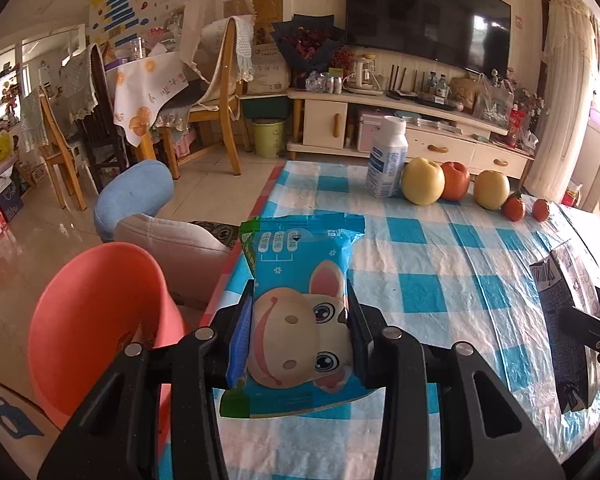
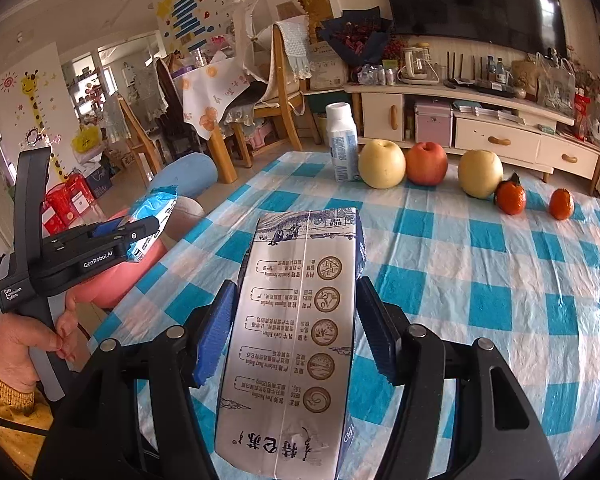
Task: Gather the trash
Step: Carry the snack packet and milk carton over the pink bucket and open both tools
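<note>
My left gripper (image 1: 300,316) is shut on a blue snack wrapper (image 1: 300,264) printed with a cartoon animal, held above the table's left edge. Just left of it and lower stands a coral-red bin (image 1: 96,312) with its mouth open. My right gripper (image 2: 296,320) is shut on a grey and blue milk carton (image 2: 296,312), lifted over the checked tablecloth (image 2: 480,264). The right wrist view also shows the left gripper (image 2: 140,236) with the wrapper (image 2: 156,212) over the bin (image 2: 116,284). The carton (image 1: 560,320) appears at the right edge of the left wrist view.
At the table's far edge stand a white bottle (image 2: 342,144), three apples (image 2: 426,162) and two tangerines (image 2: 510,198). A blue cushion (image 1: 134,196) and a grey one (image 1: 172,240) lie beyond the bin. A hand (image 2: 16,340) grips the left gripper's handle.
</note>
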{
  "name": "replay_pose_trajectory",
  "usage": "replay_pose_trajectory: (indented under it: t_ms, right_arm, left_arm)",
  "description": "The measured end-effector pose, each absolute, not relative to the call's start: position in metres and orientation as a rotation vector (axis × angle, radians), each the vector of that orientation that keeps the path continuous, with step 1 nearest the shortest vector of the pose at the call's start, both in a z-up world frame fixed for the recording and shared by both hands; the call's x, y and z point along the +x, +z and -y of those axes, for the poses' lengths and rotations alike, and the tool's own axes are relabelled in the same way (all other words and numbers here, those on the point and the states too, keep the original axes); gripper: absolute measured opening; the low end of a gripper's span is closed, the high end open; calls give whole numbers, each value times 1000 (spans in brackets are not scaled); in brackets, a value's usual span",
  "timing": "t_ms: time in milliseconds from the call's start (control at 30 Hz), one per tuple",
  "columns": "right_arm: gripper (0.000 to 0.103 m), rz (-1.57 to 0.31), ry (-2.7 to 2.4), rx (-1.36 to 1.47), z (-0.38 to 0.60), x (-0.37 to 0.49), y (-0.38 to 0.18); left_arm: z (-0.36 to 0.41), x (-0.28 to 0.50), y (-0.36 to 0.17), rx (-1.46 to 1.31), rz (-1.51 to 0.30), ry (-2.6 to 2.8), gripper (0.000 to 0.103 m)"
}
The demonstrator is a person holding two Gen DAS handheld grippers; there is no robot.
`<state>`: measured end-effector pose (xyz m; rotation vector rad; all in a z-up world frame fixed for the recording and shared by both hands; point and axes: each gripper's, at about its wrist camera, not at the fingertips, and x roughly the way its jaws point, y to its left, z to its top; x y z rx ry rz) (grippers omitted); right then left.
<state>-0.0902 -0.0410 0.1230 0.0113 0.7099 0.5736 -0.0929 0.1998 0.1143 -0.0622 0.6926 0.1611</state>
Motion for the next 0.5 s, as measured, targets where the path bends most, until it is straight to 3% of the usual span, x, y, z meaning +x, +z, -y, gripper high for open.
replay_pose_trajectory:
  t_ms: [500]
  right_arm:
    - [62, -654, 733, -93, -66, -84, 158]
  left_arm:
    - [-274, -106, 121, -123, -652, 341, 42]
